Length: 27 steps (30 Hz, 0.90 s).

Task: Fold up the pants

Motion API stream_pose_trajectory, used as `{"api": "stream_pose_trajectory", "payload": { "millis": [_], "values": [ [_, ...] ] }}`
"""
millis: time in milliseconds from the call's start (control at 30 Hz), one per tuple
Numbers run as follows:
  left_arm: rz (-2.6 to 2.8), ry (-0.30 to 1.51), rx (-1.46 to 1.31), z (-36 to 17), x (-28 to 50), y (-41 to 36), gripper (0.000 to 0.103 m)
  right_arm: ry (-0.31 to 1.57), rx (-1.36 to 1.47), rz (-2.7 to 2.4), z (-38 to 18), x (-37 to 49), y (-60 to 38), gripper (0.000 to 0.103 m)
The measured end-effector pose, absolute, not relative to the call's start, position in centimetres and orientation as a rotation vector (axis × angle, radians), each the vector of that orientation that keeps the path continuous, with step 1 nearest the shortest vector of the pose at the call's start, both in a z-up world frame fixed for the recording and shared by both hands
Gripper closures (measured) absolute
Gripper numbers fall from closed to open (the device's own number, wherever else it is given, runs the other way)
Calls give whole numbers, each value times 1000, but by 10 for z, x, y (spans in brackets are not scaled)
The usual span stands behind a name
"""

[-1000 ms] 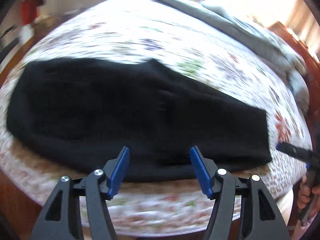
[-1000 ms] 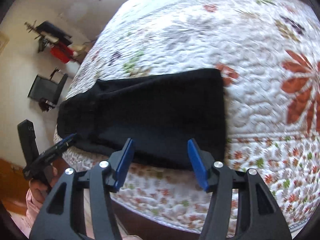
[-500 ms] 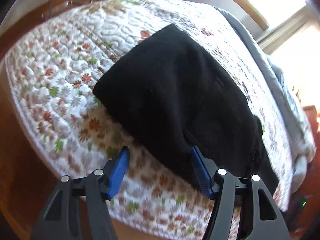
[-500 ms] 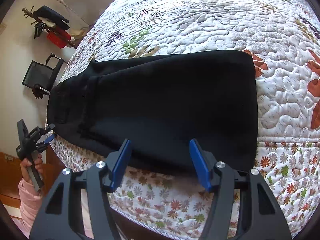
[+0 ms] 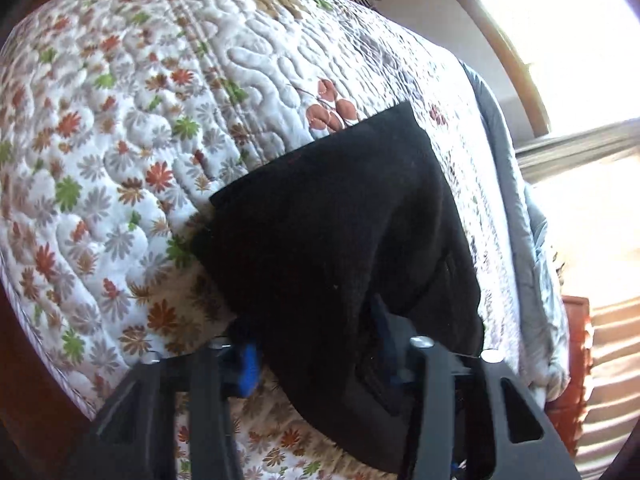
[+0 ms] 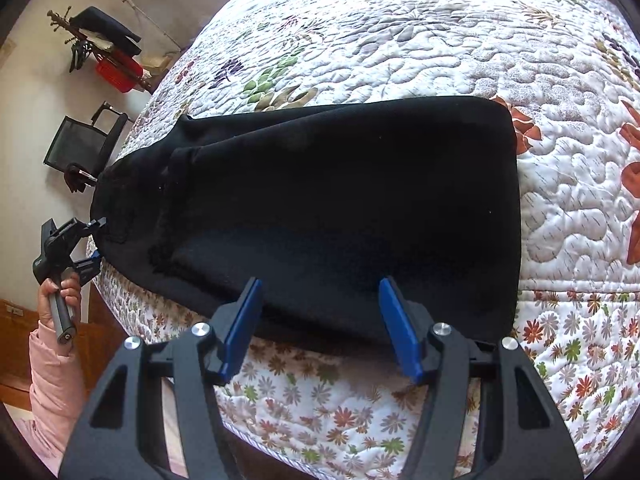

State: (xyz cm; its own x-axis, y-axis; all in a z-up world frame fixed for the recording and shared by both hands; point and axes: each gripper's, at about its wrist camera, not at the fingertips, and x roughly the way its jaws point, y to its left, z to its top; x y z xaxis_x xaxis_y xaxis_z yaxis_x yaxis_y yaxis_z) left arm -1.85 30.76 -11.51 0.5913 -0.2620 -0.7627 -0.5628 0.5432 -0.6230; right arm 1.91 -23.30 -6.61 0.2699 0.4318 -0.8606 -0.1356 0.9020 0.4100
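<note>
On your left wrist view, your left gripper (image 5: 316, 344) is closing over the waist end of the black pants (image 5: 340, 232); on the right, your right gripper (image 6: 320, 324) gapes unclenched at their near long edge, legs running leftward on the quilt (image 6: 400, 32).

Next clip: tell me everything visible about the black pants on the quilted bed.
The black pants look like soft, matte, fleece-like fabric, lying flat and already doubled lengthwise on the white floral quilt, near the bed's edge. One end is squared off; the other is bunched and thicker. The left gripper is closing around that bunched end, fabric between its blue fingers. The right gripper hovers open at the near long edge, not gripping it.
</note>
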Motion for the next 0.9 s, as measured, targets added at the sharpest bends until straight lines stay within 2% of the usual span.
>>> {"api": "stream_pose_trajectory", "payload": {
  "millis": [67,167,500,733,900],
  "values": [
    [221,925,-1036,-113,-35,310,80,1242,288,394,-66,19,-235,42],
    [217,860,-887,-81,-38,291,87,1240,304,401,-67,19,-238,42],
    [201,796,-751,-44,-38,260,88,1232,339,369,-55,12,-252,39],
    [44,689,-526,10,-37,187,88,1235,358,364,-58,10,-259,39],
    [-88,701,-342,24,-35,120,88,1234,357,371,-58,10,-260,39]
  ]
}}
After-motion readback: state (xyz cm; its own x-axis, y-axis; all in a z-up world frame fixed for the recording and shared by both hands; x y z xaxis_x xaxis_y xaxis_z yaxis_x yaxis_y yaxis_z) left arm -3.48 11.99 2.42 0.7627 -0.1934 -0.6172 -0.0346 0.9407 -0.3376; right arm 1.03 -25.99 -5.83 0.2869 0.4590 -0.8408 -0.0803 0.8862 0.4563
